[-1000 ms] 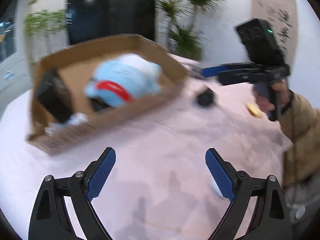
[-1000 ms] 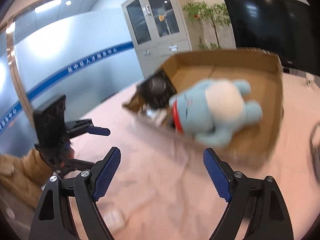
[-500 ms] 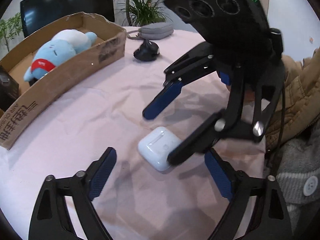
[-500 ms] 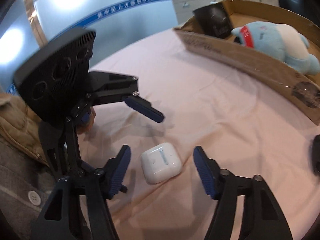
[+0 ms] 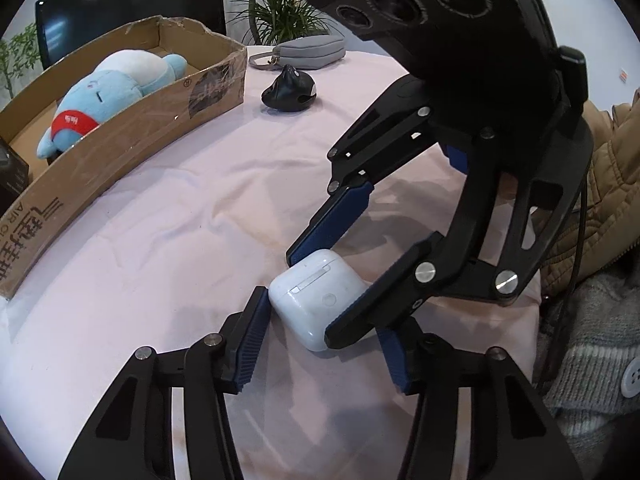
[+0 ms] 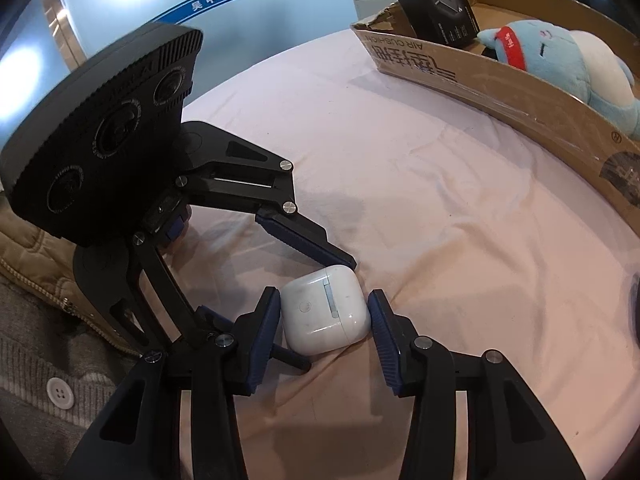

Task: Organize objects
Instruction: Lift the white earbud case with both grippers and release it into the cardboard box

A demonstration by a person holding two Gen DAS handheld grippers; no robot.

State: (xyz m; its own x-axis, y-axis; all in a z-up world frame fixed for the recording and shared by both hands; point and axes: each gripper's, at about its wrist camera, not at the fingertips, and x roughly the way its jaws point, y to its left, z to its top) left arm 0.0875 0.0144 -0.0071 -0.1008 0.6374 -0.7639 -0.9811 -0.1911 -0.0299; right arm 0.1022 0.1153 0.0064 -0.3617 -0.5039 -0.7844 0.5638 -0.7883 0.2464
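A white earbuds case (image 5: 316,296) (image 6: 324,312) lies on the pink tablecloth near the person. My left gripper (image 5: 324,344) (image 6: 328,316) reaches it from one side and its jaws are closing, the blue pads touching the case. From the opposite side comes my right gripper (image 6: 324,320) (image 5: 312,296). Its jaws are closing too, across the case's other two sides, with both pads against it. The case rests on the cloth, partly hidden by the crossing fingers.
A long cardboard box (image 5: 140,128) (image 6: 500,92) holds a blue plush toy (image 5: 116,88) (image 6: 560,60) and a black carton (image 6: 444,12). Behind the case on the cloth lie a black mouse-like object (image 5: 290,90) and a grey pouch (image 5: 308,52). The person's tan jacket (image 5: 612,184) is at the edge.
Both grippers dropped from in front of the box to the white case. Their jaws have narrowed from wide open to touching the case on all sides.
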